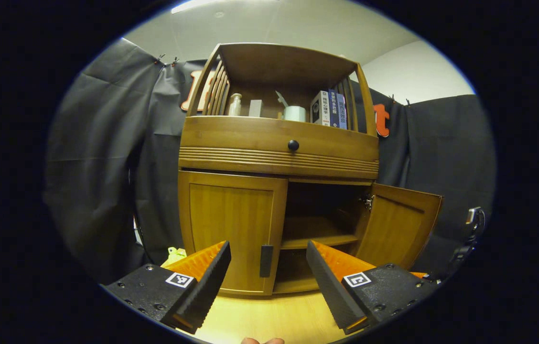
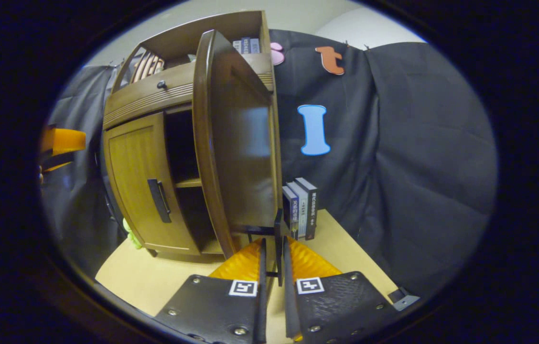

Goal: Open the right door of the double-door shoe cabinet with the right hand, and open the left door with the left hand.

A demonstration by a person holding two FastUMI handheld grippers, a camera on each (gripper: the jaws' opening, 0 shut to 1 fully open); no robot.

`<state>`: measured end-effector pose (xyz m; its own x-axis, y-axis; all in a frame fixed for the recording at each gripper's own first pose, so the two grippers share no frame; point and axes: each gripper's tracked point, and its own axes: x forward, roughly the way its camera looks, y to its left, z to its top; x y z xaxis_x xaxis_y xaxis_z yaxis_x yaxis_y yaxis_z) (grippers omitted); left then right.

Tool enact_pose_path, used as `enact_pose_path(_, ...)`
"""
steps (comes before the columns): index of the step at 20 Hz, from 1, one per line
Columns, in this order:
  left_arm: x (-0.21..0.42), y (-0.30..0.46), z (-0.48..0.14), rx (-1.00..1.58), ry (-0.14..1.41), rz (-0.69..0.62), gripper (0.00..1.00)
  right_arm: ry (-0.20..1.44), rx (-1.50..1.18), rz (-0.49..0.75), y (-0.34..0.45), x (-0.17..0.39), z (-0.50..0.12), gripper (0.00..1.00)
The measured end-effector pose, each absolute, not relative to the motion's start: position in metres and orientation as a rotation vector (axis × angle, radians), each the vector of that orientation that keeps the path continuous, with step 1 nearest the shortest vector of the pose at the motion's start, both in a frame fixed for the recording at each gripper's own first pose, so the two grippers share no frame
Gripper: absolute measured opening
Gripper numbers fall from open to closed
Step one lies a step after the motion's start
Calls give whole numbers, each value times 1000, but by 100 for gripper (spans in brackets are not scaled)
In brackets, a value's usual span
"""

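Note:
The wooden shoe cabinet (image 1: 279, 143) stands on a tabletop. Its left door (image 1: 231, 229) is closed, with a dark vertical handle (image 1: 266, 260) at its inner edge. My left gripper (image 1: 267, 267) is open just in front of that handle, one finger on each side and not touching it. The right door (image 2: 245, 143) is swung wide open, baring the inner shelf (image 1: 315, 234). My right gripper (image 2: 274, 244) is shut on the right door's handle (image 2: 278, 227). The right gripper (image 1: 470, 234) also appears at the far right of the left gripper view.
A drawer with a round knob (image 1: 293, 145) runs above the doors. The open top shelf holds a jar, a cup and books (image 1: 329, 108). More books (image 2: 300, 208) stand on the table (image 2: 155, 282) beside the open door. A green object (image 1: 174, 252) lies at the cabinet's left foot.

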<state>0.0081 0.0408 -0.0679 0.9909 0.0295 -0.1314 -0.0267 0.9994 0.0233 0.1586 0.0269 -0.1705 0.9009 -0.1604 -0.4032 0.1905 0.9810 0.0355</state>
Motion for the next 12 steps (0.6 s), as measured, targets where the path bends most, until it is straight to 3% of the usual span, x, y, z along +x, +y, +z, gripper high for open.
enact_pose_path(1, 11, 38, -72, 22, 135, 25, 96, 405, 76, -191, 21, 157, -169, 16)
enact_pose_path(2, 14, 36, -75, 24, 139, 22, 96, 401, 69, -201, 15, 154, -166, 5)
enact_pose_path(3, 17, 35, -80, 27, 142, 20, 96, 400, 62, -209, 11, 152, -166, 5)
enact_pose_path(4, 21, 34, -83, 30, 144, 19, 96, 399, 60, -215, 7, 150, -165, 16)
enact_pose_path(12, 75, 42, -126, 29, 172, 22, 98, 371, 38, -335, -43, 131, -152, 16)
